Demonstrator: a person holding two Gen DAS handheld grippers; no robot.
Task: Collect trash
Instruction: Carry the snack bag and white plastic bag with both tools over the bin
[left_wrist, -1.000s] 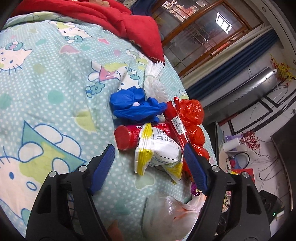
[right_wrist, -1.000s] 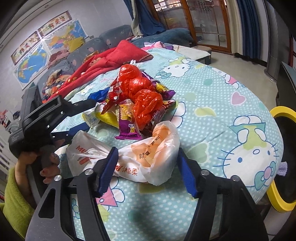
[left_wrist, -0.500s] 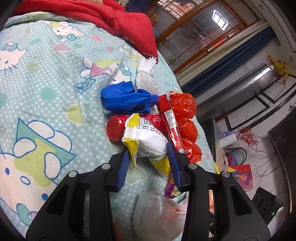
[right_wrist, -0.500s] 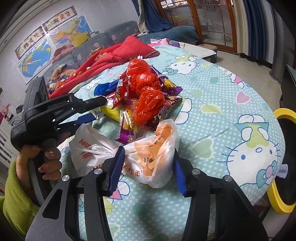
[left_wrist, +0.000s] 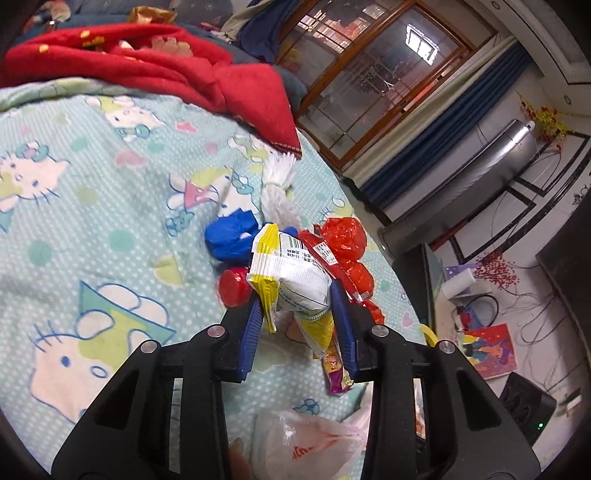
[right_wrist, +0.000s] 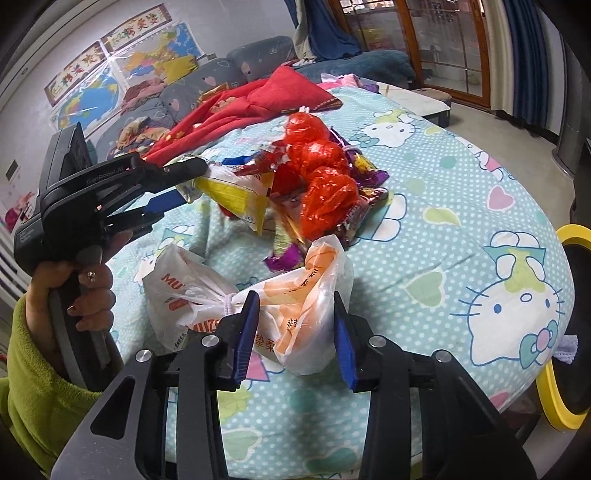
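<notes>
Both grippers have closed in since a second ago. On the left, the left gripper (left_wrist: 295, 306) now pinches the white-and-yellow snack packet (left_wrist: 291, 277), lifted off the bedsheet (left_wrist: 92, 221). Rightward, the right gripper (right_wrist: 293, 325) squeezes the white plastic bag (right_wrist: 295, 295) between its jaws.

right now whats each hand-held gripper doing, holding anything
Left hand-held gripper: shut on the yellow and white snack packet, lifted off the pile.
Right hand-held gripper: shut on the white plastic bag.
</notes>
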